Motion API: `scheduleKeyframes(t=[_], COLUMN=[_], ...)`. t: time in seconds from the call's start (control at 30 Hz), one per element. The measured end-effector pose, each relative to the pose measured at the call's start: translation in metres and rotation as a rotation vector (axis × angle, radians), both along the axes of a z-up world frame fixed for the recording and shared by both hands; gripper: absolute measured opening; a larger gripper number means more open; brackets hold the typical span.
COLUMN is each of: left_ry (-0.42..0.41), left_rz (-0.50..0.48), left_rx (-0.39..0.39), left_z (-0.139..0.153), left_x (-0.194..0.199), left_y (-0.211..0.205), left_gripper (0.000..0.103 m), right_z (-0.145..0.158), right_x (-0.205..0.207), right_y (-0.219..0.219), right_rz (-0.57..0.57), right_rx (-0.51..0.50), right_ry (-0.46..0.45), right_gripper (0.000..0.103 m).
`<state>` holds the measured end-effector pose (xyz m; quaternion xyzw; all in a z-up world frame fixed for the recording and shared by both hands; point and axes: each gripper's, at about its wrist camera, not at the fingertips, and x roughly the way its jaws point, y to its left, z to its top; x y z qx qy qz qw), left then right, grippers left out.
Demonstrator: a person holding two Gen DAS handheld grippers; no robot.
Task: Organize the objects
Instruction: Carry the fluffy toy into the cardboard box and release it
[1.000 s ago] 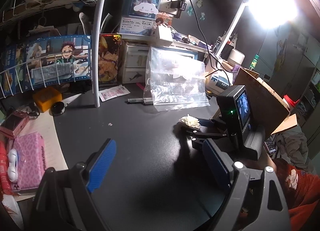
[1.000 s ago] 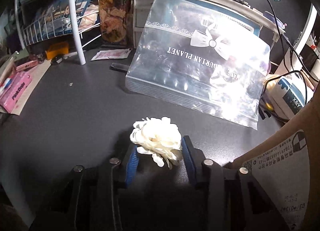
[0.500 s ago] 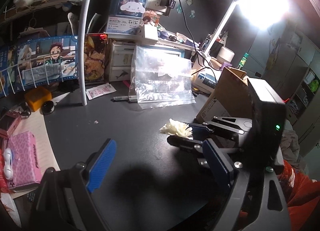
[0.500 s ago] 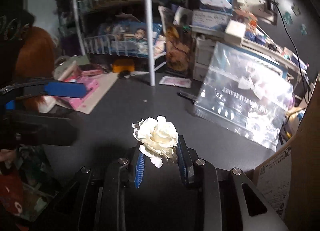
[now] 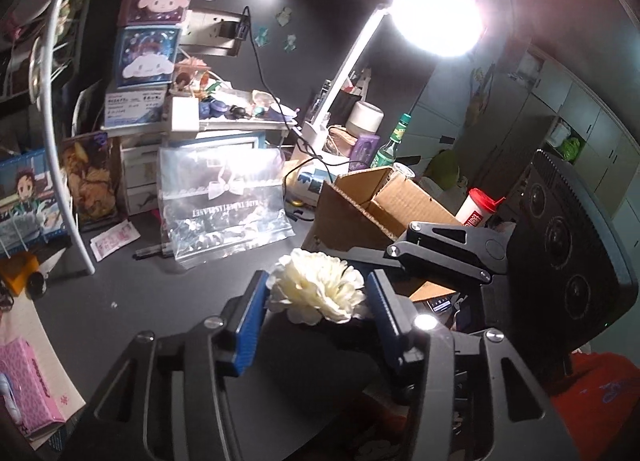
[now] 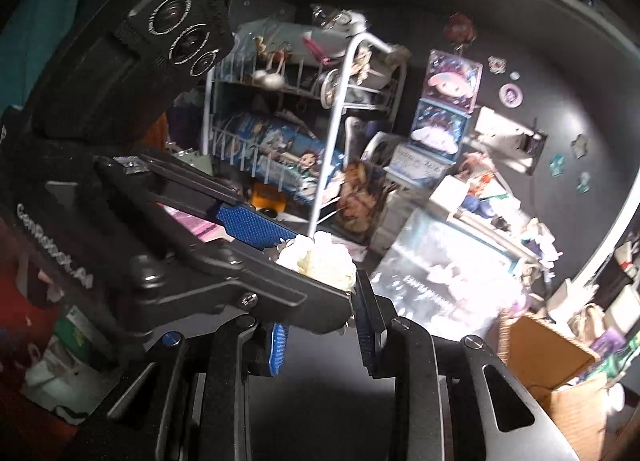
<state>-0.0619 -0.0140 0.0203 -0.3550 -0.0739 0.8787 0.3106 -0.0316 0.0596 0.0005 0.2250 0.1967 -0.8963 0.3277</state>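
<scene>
Showing cream ruffled flower.

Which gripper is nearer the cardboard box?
Right: right gripper reaches across the cardboard box's front; left gripper, jaws just closed onto the white flower both hold, sits farther back.

Cream-white flower, blue ribbed pads, brown cardboard box, pink leopard-print case

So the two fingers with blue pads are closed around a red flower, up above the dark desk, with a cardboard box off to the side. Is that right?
Not quite: the flower is cream-white, not red. The left wrist view shows it plainly, pinched between the blue-padded fingers of the left gripper, above the dark desk, with the cardboard box off to the side.
</scene>
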Motion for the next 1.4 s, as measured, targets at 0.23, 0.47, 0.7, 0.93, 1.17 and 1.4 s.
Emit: scheduleKeyframes(t=[0.23,0.47,0.7,0.93,1.17,1.4], left_ry=[-0.002,-0.076,-0.114,-0.064,-0.019,0.068], left_rz=[-0.097,-0.194,-0.229,-0.197,-0.124,0.014], left_rx=[-0.043,-0.065,-0.105,-0.127,-0.143,-0.16], left_z=[0.02,0.012,0.001,0.009,0.016,0.026], left_x=[-0.032,-0.068,-0.085,-0.084,-0.073,-0.046], left_y=[0.056,0.116,0.156,0.157,0.139,0.112], left_gripper=[0.038,0.038,0.043,0.084,0.089,0.095], right_z=[0.018,0.016,0.005,0.001,0.004,0.009], right_x=[-0.012,-0.036,-0.05,-0.047,-0.044,-0.038], right_y=[0.048,0.101,0.135,0.148,0.148,0.144], right_rz=[-0.093,-0.178,-0.229,-0.246,-0.256,-0.269], right_rx=[0.026,0.022,-0.003,-0.01,-0.015,-0.003], right_ry=[0.027,-0.076,-0.164,-0.176,-0.16,-0.126], right_gripper=[0.024,0.024,0.027,0.054,0.066,0.078])
